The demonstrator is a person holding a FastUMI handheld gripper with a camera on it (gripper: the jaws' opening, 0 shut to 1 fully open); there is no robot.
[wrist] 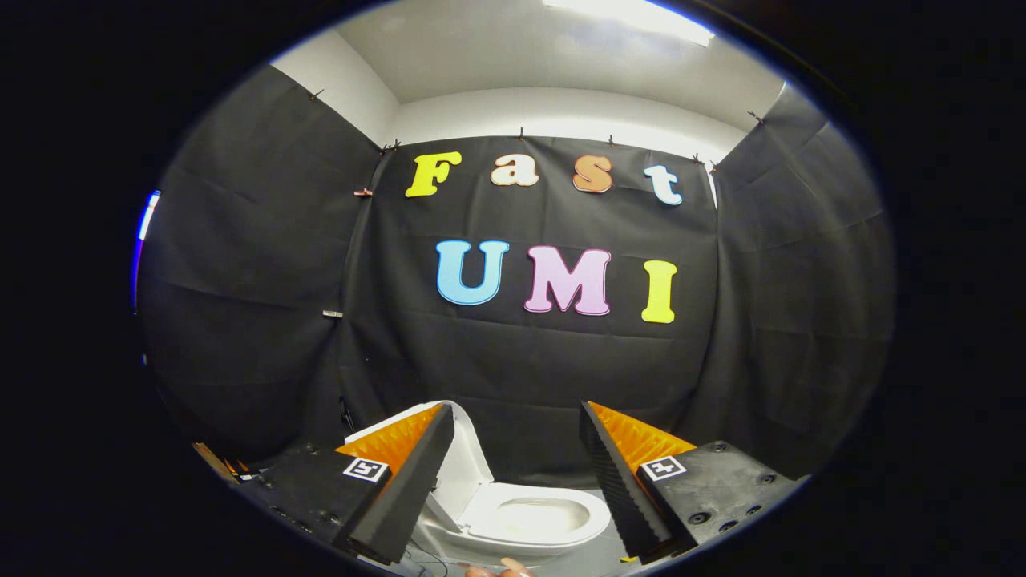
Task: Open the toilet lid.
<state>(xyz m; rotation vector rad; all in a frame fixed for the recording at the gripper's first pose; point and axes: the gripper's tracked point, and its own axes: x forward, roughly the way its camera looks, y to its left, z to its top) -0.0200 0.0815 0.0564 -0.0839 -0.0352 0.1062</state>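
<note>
A white toilet (pixel 529 521) stands on the floor below and beyond my fingers, in front of the black cloth wall. Its lid (pixel 465 473) is raised upright, leaning back behind the left finger, and the bowl and seat ring (pixel 589 525) lie exposed between the fingers. My gripper (pixel 517 417) is open, held well above the toilet, with a wide gap and nothing between the fingers. The left finger (pixel 409 489) hides part of the lid's left edge.
Black cloth walls close the booth on the left, back and right. A pale floor (pixel 593 561) shows around the toilet's base. Fingertips of a person's hand (pixel 501 569) peek in just below the toilet.
</note>
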